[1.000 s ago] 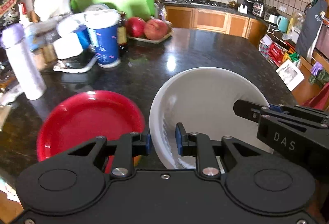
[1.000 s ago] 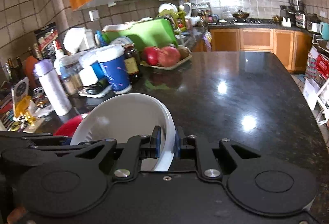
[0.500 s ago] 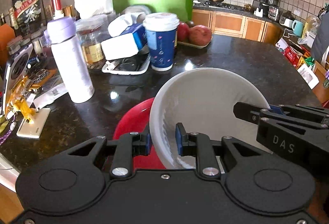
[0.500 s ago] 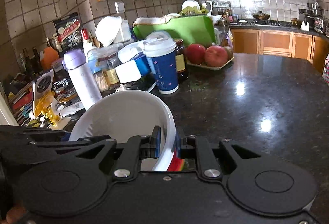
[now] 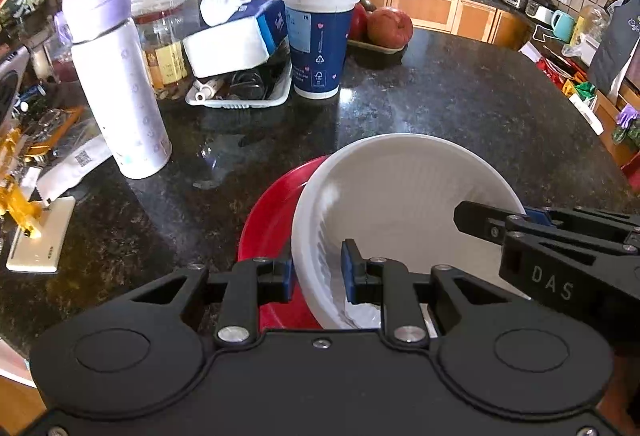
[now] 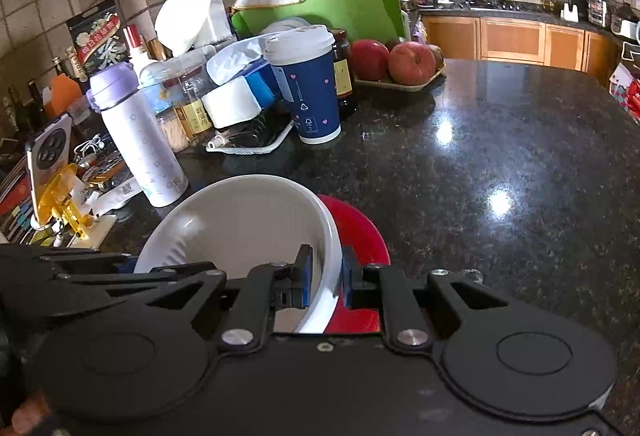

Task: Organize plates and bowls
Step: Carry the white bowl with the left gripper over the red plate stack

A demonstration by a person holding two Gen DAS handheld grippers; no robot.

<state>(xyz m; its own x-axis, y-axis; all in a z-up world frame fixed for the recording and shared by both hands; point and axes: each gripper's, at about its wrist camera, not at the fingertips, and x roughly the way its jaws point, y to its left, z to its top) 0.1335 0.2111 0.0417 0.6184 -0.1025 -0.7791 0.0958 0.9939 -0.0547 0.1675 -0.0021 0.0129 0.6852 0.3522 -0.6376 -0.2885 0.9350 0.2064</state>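
A white ribbed bowl [image 5: 404, 196] is held over a red plate [image 5: 272, 208] on the black granite counter. My left gripper [image 5: 316, 276] is shut on the bowl's left rim. My right gripper [image 6: 324, 278] is shut on the bowl's right rim [image 6: 332, 236]. The bowl [image 6: 240, 224] covers most of the red plate [image 6: 360, 232], whose edge shows on each side. I cannot tell whether the bowl touches the plate. The right gripper's fingers [image 5: 492, 224] show at the right of the left wrist view.
Behind the plate stand a white and purple bottle [image 5: 116, 84], a blue paper cup [image 5: 318, 36], a tissue pack [image 5: 236, 40], jars and a tray of apples [image 5: 384, 32]. A phone stand [image 6: 52, 188] is at the left. The counter [image 6: 500, 164] stretches right.
Both grippers have carried the white bowl to the left, from beside the red plate to over it. The clutter at the back left has come closer in both views.
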